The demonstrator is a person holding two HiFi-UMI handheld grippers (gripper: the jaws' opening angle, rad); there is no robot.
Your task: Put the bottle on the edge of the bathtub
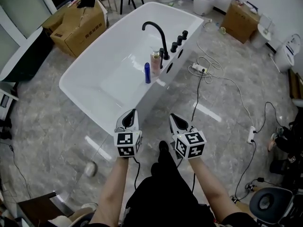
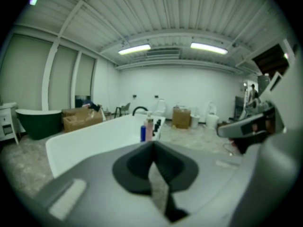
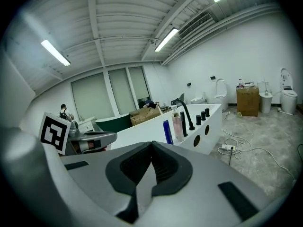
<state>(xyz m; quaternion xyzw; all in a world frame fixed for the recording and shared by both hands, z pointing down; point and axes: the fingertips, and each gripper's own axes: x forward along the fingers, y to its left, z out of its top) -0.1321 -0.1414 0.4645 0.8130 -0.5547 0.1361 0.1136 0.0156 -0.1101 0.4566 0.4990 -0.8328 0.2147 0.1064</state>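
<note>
A blue bottle [image 1: 147, 73] and a taller pink pump bottle [image 1: 155, 62] stand upright on the near rim of the white bathtub [image 1: 85, 86], beside the black faucet [image 1: 156, 34]. My left gripper [image 1: 128, 117] and right gripper [image 1: 178, 121] hang side by side over the floor, short of the tub, both shut with nothing in them. In the left gripper view the shut gripper [image 2: 152, 144] points at the blue bottle [image 2: 143, 133] and pink bottle [image 2: 149, 129]. The right gripper view shows its shut gripper [image 3: 151, 144] below the blue bottle [image 3: 167, 132] and pink bottle [image 3: 177, 126].
Cardboard boxes [image 1: 78, 25] stand left of the tub and another box [image 1: 241, 20] at the back right. A power strip with white cables [image 1: 199, 69] lies on the floor right of the tub. Toilets [image 1: 205, 1] line the far wall.
</note>
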